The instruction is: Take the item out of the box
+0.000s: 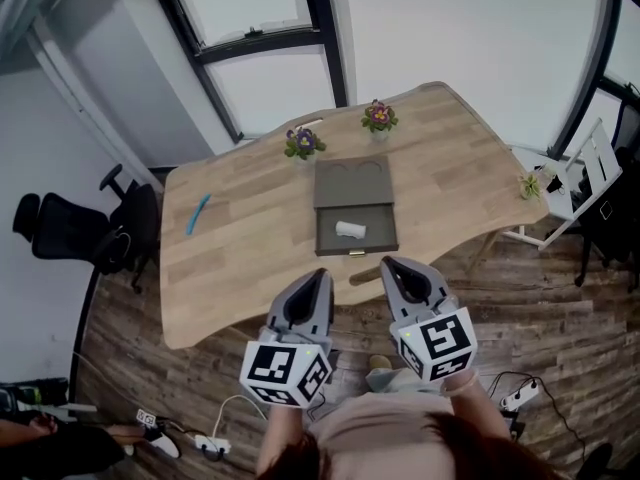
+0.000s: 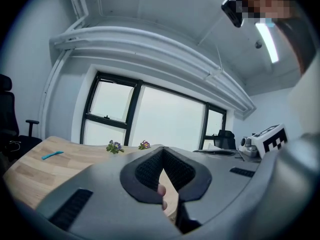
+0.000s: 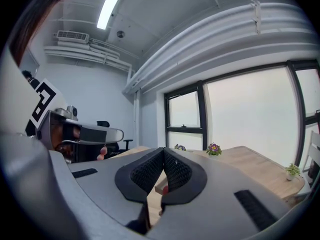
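A white-walled room with tall dark-framed windows and a plank floor holds a pale wooden table (image 1: 250, 268) with a wavy edge. A black office chair (image 1: 80, 230) stands off its left end and a white chair (image 1: 580, 183) off its right. Only the head view takes in the box (image 1: 380, 230). It is a dark, shallow case lying open near the table's near edge, with its lid (image 1: 352, 186) laid flat behind it. The item (image 1: 350, 229), a small white roll-shaped piece, lies inside on the tray floor, left of centre. Two pots of purple flowers (image 1: 303, 142) (image 1: 379, 117) stand just beyond the lid. A teal pen-like stick (image 1: 197, 214) lies well apart to the left, and a small green plant (image 1: 531, 183) sits at the right edge. The left gripper (image 1: 318, 278) and right gripper (image 1: 393, 266) are held side by side over the floor, short of the table and apart from the box. Each gripper view is aimed level and high, so the box stays behind the jaws. These views add the ceiling pipes and a strip light (image 3: 107, 6), which the downward head view misses. In both gripper views the ribbed pads meet at their tips with nothing between them, so both grippers are closed and empty. The left gripper view also catches the teal stick and the other gripper's marker cube (image 2: 270, 139).
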A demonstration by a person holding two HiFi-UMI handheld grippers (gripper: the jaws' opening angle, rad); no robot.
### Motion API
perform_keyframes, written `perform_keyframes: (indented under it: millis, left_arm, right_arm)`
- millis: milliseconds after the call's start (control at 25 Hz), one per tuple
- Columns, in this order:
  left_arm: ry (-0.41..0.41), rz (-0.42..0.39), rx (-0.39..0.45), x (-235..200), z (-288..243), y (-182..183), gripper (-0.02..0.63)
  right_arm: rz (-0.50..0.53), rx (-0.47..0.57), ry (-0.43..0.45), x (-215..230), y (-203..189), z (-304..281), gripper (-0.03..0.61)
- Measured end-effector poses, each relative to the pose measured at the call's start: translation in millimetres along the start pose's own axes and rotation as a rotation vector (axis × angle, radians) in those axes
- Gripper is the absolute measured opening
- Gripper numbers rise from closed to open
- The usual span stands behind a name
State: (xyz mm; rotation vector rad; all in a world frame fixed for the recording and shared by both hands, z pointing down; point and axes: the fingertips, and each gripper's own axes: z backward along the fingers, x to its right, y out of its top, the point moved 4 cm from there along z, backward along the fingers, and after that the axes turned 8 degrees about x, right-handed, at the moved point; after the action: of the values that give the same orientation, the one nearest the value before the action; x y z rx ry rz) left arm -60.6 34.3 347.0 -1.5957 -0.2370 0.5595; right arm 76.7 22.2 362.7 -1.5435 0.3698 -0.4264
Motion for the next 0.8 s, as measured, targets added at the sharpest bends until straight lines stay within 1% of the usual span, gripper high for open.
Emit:
perform_keyframes:
  millis: [160, 280, 520, 680, 800]
  left_arm:
    - [0.012, 0.041, 0.007, -2.8, -21.6, -2.8, -0.008]
    - [0.028, 0.035, 0.001, -5.2, -35.6, -7.0, -0.008]
    - [0.059, 0.021, -0.01, -7.7, -54.5, -13.4, -0.008]
    - [0.065, 0.04, -0.02, -11.1, -61.4, -16.8, -0.008]
    - [0.07, 0.039, -0.021, -15.3, -68.3, -18.9, -0.008]
  right_arm:
    - [0.001, 0.0, 0.02, 18.9, -2.3, -14.9, -0.003]
    - [0.024, 0.005, 0.037, 31.2, -4.3, -25.5, -0.003]
    - [0.035, 0.015, 0.106, 44.6, -11.9, -46.1, -0.002]
    - [0.026, -0.004, 0.14, 48.0, -18.5, -58.9, 0.0]
    - [0.023, -0.008, 0.162, 52.9, -24.0, -69.4, 0.0]
